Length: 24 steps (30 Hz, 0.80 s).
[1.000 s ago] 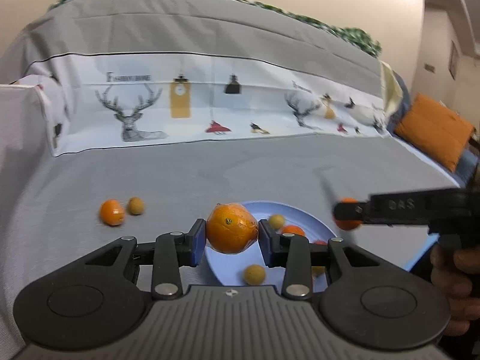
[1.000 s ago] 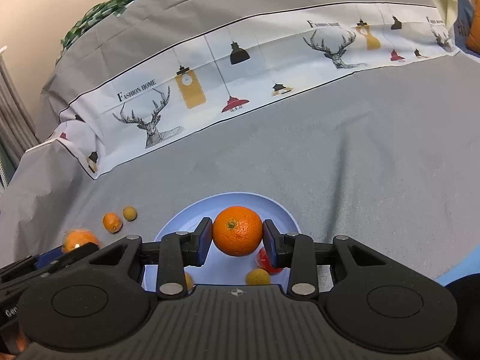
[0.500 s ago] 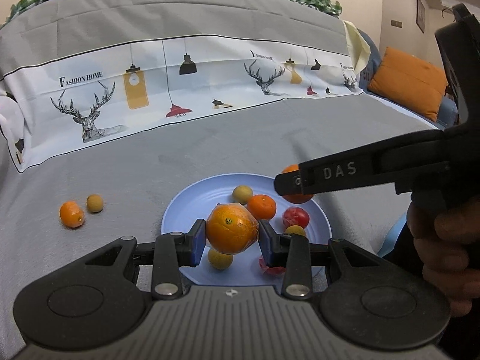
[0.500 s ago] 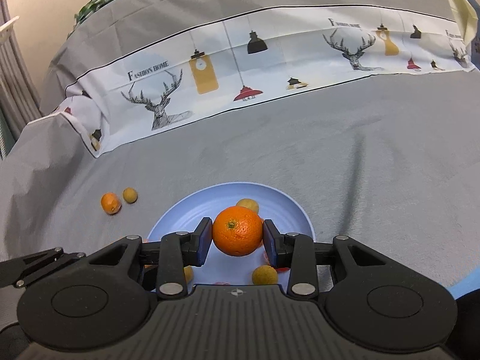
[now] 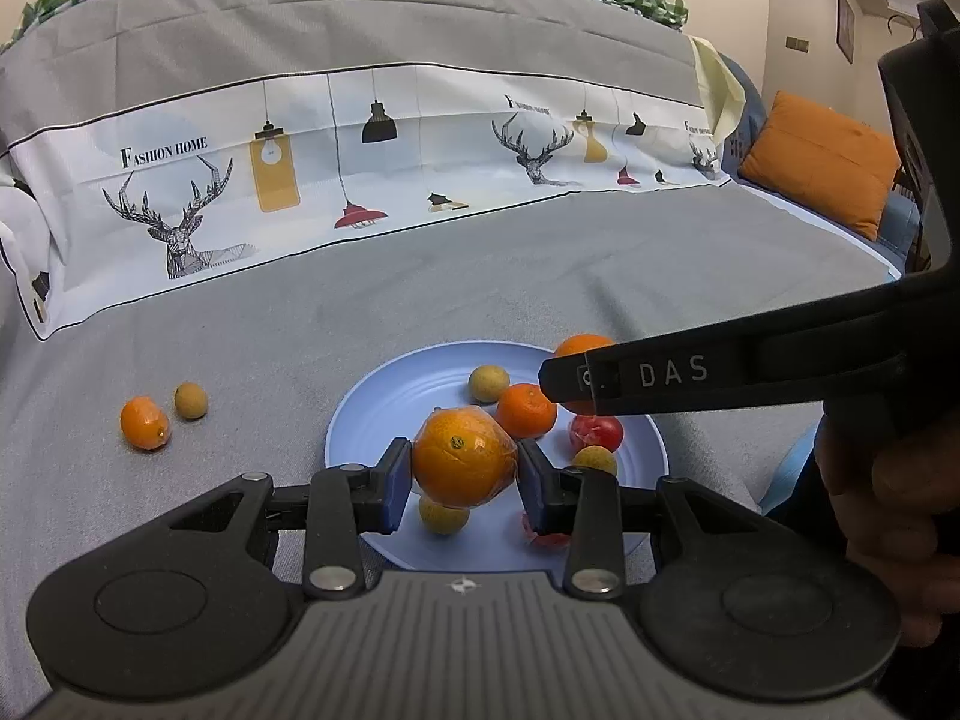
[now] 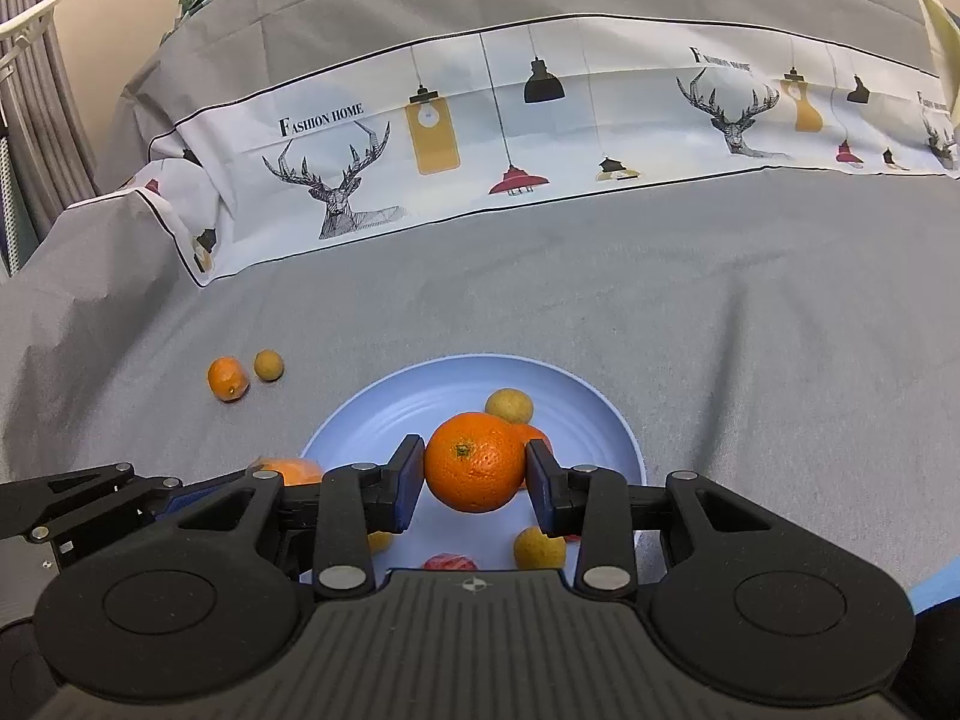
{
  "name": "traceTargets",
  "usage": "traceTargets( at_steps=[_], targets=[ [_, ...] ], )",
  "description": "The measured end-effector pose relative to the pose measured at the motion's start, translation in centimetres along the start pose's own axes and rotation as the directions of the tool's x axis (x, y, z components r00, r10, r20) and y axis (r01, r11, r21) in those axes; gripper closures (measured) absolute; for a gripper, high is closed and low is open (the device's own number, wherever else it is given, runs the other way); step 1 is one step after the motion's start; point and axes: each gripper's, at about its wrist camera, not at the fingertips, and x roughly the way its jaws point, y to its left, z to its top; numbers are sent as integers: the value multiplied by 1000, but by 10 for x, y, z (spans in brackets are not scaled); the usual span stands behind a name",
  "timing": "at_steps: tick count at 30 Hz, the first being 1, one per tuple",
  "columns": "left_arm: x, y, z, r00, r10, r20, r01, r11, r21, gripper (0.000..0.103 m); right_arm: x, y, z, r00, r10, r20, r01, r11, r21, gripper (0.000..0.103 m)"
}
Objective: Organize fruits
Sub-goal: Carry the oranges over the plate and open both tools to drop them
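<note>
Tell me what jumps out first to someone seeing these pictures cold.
Each gripper holds an orange in its jaws above the blue plate: the left gripper has a wrinkled orange, the right gripper a smooth round orange. The plate already holds several small fruits, while a small orange fruit and a yellowish round fruit lie side by side on the grey cover to the plate's left.

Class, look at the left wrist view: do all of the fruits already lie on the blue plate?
No: a small orange and a yellowish round fruit lie on the grey cloth, apart from the blue plate.
</note>
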Motion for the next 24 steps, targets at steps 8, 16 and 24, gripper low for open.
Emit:
traceTargets(
  at_steps=[8,16,24],
  targets=[
    [1,2,0,1000,5,-4,-5,1000,-3,61,0,1,0,1000,0,1,0,1000,-4,65],
    [1,2,0,1000,8,-5,-8,1000,-2,61,1,1,0,1000,4,-4,-4,1000,-4,64],
    [2,10,2,999,42,-11,-43,998,-35,47,1,-1,-2,1000,-7,-9,7,1000,4,47]
  ],
)
